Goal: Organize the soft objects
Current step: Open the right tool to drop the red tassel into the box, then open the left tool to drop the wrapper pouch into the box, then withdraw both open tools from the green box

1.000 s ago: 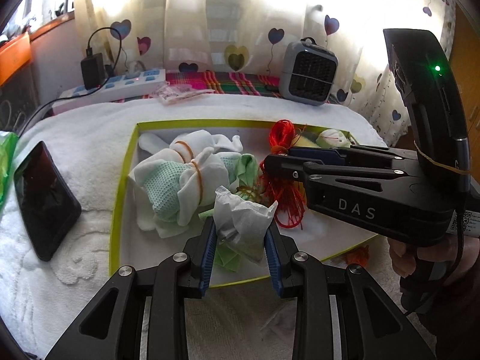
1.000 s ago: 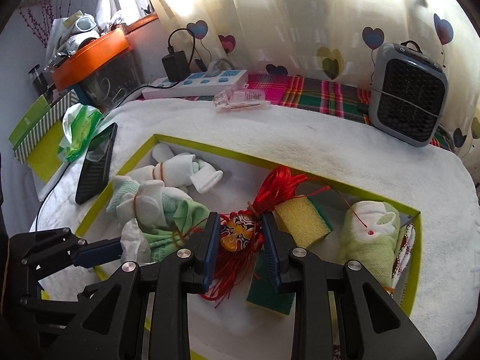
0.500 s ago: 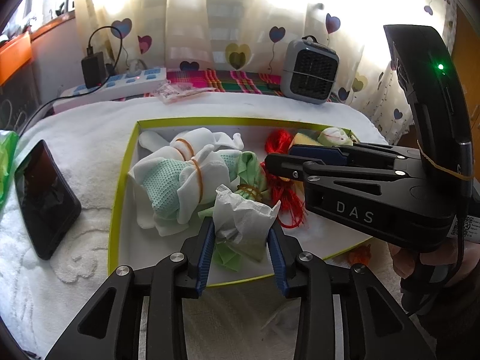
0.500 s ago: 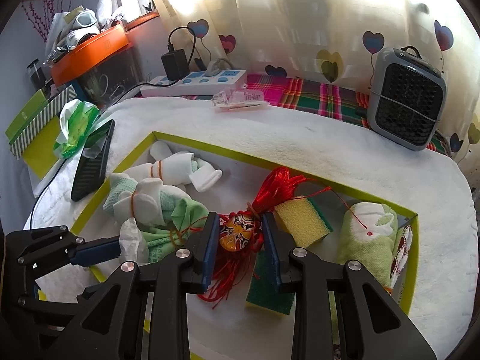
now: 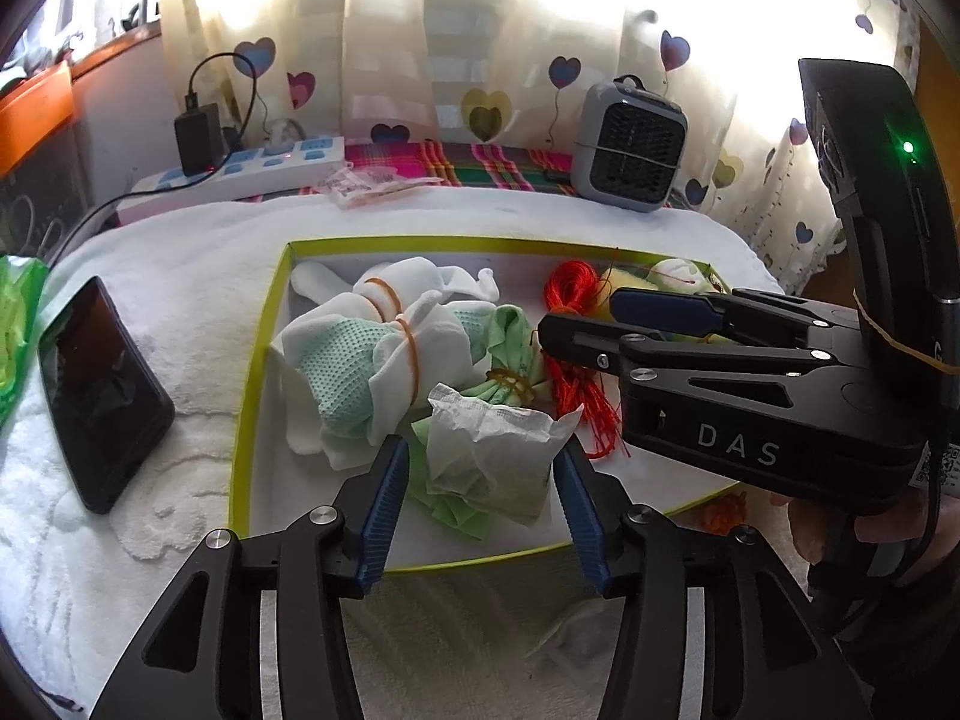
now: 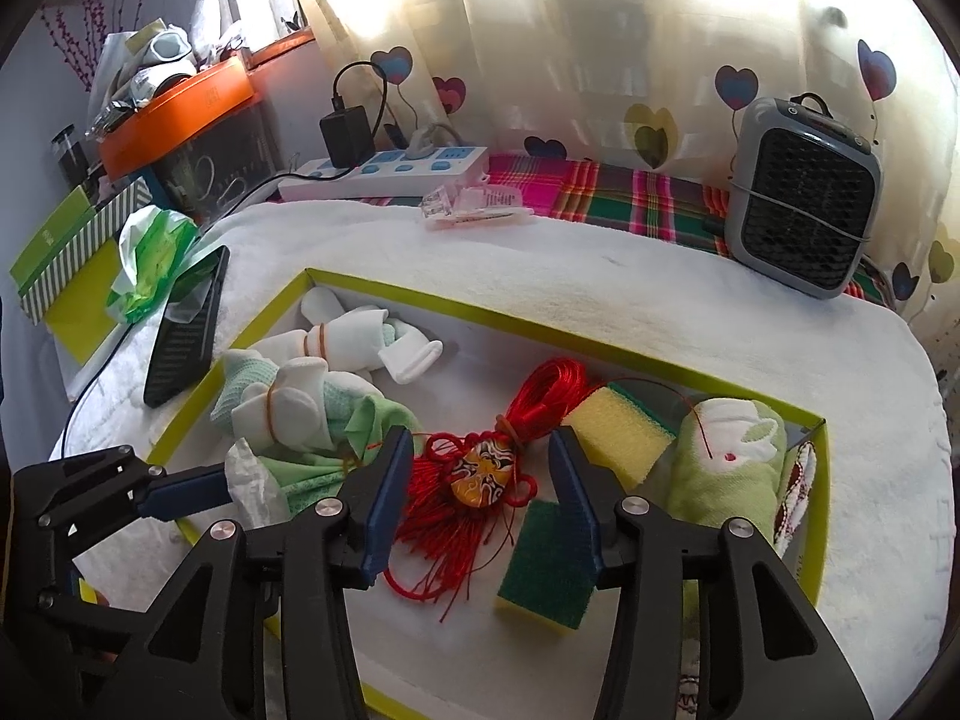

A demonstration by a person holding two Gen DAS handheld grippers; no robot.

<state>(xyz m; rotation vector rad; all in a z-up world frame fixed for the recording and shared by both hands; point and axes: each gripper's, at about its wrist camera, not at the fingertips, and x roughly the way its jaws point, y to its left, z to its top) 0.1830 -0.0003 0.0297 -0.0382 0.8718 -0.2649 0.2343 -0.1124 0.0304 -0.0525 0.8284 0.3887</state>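
Both tongs opening, off paper packet [image 5: 489, 456] and red tassel [image 6: 474, 492] | tray [image 5: 252, 396] on white towel [image 5: 180, 252] | curtains [image 6: 600, 60] behind

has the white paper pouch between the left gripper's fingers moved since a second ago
No. The white paper pouch sits at the same spot by the box's near rim; only the left gripper changed, its jaws opening away from it.

You face a shallow tray [image 6: 606, 343] lying on a towel-covered surface [image 6: 630, 276]. In the tray, bundled socks [image 6: 282, 402] lie at the left, a tasselled knot ornament [image 6: 480, 471] in the middle, two sponges [image 6: 624, 426] just right of it, and a rolled towel [image 6: 729, 456] at the right end. A phone [image 5: 99, 390] lies left of the tray; a power strip [image 6: 390, 171] and small heater [image 6: 801, 198] sit behind it.
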